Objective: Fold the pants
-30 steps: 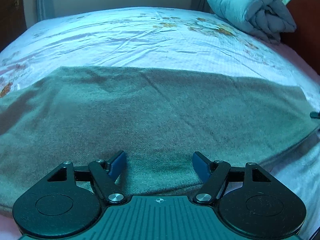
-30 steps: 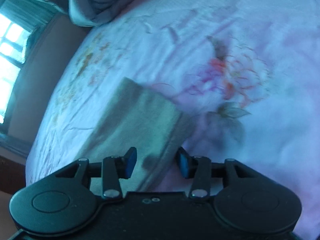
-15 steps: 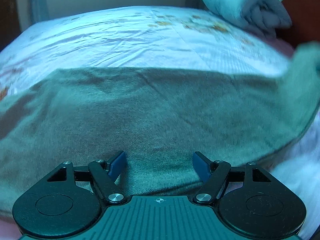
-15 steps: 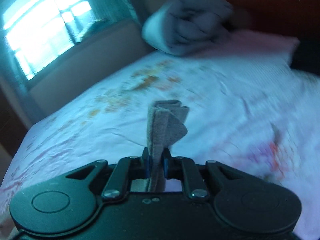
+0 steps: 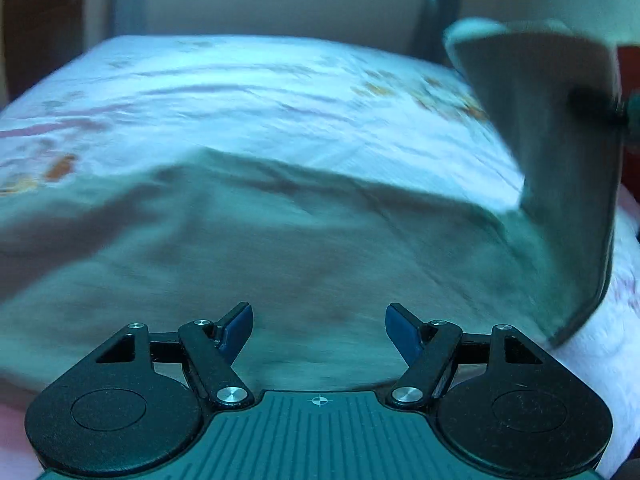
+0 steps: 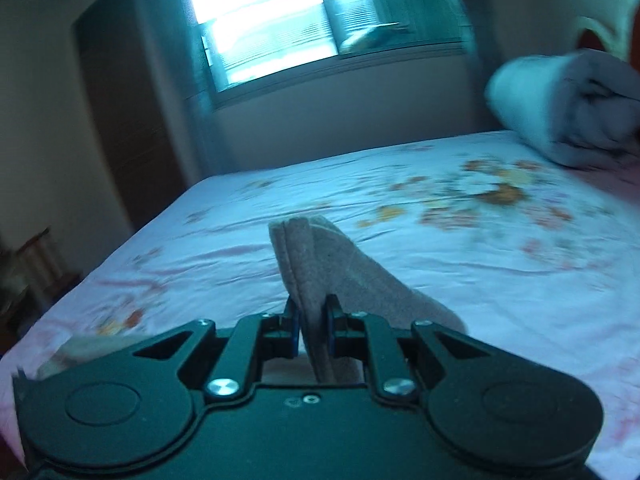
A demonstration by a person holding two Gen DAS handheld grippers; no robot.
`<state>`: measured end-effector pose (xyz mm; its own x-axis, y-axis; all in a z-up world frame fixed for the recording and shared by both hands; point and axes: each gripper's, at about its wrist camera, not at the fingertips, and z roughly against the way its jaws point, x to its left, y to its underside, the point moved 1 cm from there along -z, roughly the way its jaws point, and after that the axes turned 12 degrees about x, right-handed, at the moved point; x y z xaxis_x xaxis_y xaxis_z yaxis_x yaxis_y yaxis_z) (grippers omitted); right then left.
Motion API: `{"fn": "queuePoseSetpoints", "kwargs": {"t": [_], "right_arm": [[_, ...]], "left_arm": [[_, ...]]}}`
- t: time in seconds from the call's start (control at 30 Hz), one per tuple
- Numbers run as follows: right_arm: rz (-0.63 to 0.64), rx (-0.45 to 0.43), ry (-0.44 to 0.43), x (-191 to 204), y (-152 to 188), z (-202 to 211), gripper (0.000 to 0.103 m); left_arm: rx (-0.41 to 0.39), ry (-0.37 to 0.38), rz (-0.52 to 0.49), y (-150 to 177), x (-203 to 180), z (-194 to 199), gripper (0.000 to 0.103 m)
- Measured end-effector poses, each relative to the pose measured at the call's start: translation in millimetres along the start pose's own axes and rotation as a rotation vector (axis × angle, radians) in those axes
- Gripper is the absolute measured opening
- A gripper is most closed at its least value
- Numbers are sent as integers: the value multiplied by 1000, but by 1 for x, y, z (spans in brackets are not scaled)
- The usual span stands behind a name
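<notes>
The grey-brown pants point(image 5: 280, 248) lie spread across the flowered bed sheet point(image 5: 260, 92). My left gripper point(image 5: 319, 324) is open and empty, low over the near edge of the pants. My right gripper point(image 6: 312, 326) is shut on the pants' doubled end point(image 6: 316, 256), which stands up between its pads. In the left wrist view that lifted end point(image 5: 560, 168) hangs high at the right, above the flat part of the pants.
A rolled grey blanket point(image 6: 568, 104) lies at the far right of the bed. A bright window point(image 6: 276, 16) and a dark wooden door point(image 6: 120, 112) stand behind the bed. The bed sheet point(image 6: 400, 208) stretches beyond the pants.
My right gripper closed on the pants' end and lifted it up from the bed and over toward the left. My left gripper stayed open over the near edge.
</notes>
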<state>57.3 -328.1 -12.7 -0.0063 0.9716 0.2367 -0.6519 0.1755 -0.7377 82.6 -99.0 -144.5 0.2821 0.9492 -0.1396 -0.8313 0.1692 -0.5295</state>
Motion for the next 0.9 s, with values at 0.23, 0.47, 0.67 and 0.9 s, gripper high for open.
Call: {"fn": "queuePoseSetpoints", "kwargs": {"t": [0.23, 0.47, 0.67, 0.9], "right_arm": [[129, 76, -94, 85, 38, -54, 4], [203, 279, -66, 122, 92, -115, 12], [204, 313, -112, 128, 89, -82, 61], [-18, 301, -171, 104, 72, -83, 60]], "left_arm": [[-38, -103, 93, 6, 82, 30, 73], [-42, -112, 153, 2, 109, 30, 73], [-51, -94, 168, 3, 109, 33, 73], [-43, -93, 171, 7, 110, 34, 73]]}}
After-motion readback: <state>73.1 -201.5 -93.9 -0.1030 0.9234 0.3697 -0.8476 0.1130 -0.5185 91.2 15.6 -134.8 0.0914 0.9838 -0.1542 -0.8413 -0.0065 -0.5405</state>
